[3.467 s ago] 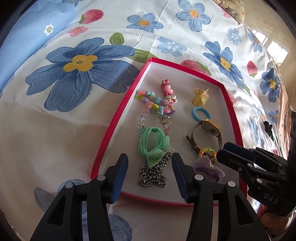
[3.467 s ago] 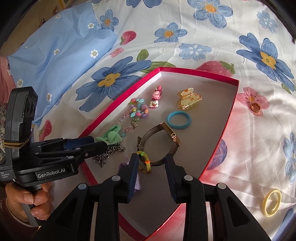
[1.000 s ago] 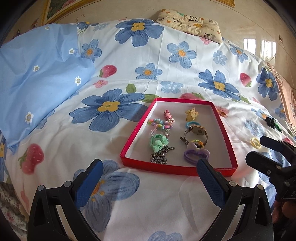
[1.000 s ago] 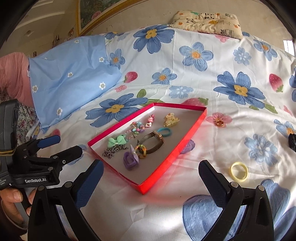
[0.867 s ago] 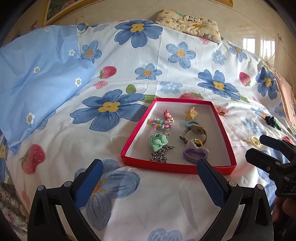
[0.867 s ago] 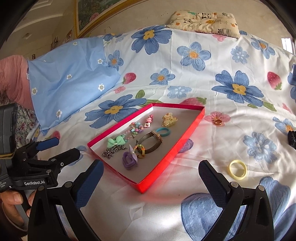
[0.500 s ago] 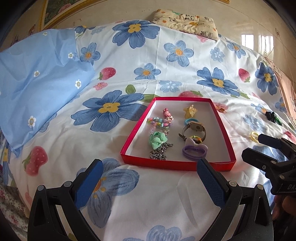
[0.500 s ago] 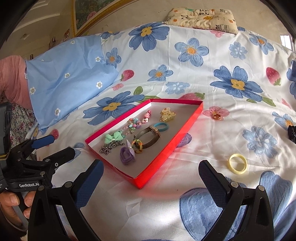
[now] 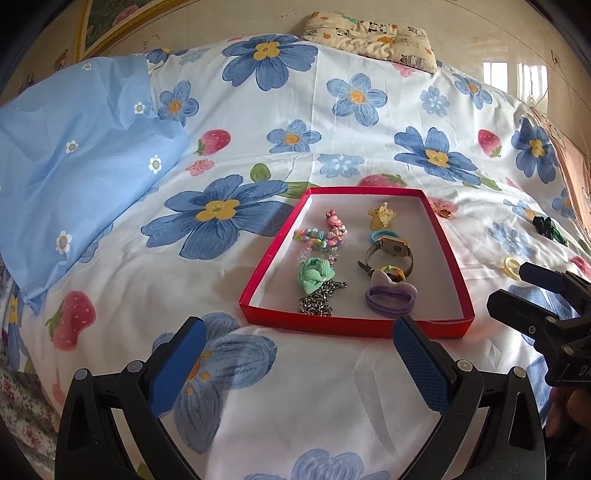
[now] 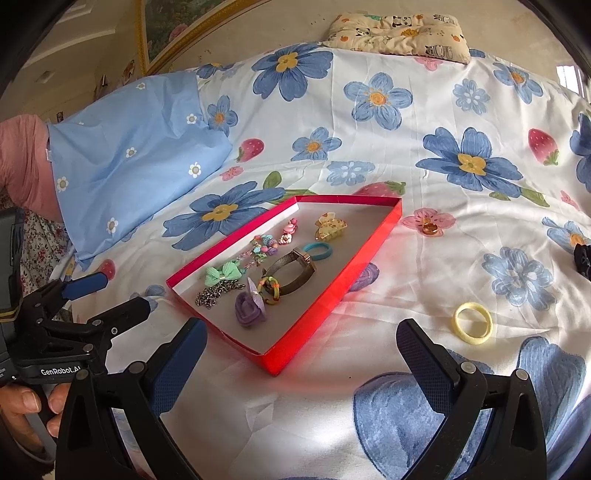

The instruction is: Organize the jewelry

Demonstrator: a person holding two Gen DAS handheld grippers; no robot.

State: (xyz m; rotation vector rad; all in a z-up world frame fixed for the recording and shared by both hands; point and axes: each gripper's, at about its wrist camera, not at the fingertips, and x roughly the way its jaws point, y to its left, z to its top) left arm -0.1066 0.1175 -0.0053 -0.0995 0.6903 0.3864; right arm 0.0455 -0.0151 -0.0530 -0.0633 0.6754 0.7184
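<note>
A shallow red tray (image 9: 448,254) (image 10: 325,310) lies on the flowered bedspread. It holds a green bow (image 9: 314,274), a metal chain (image 9: 317,301), a beaded bracelet (image 9: 320,236), a watch (image 9: 390,251), a purple hair tie (image 9: 389,295), a blue ring (image 10: 317,251) and a yellow claw clip (image 10: 330,226). Outside it lie a yellow ring (image 10: 472,322), a gold ring (image 10: 430,229) and a black item (image 9: 546,227). My left gripper (image 9: 299,363) and right gripper (image 10: 301,363) are both open and empty, pulled back from the tray's near edge.
A light blue pillow (image 9: 70,166) lies at the left. A small patterned cushion (image 10: 399,31) sits against the far wall. A hand (image 10: 26,402) holds the left tool at the lower left of the right wrist view. Open bedspread lies in front of the tray.
Both grippers have drawn back from inside the tray and opened wide. The purple hair tie now rests in the tray. In the last second both views only shifted slightly.
</note>
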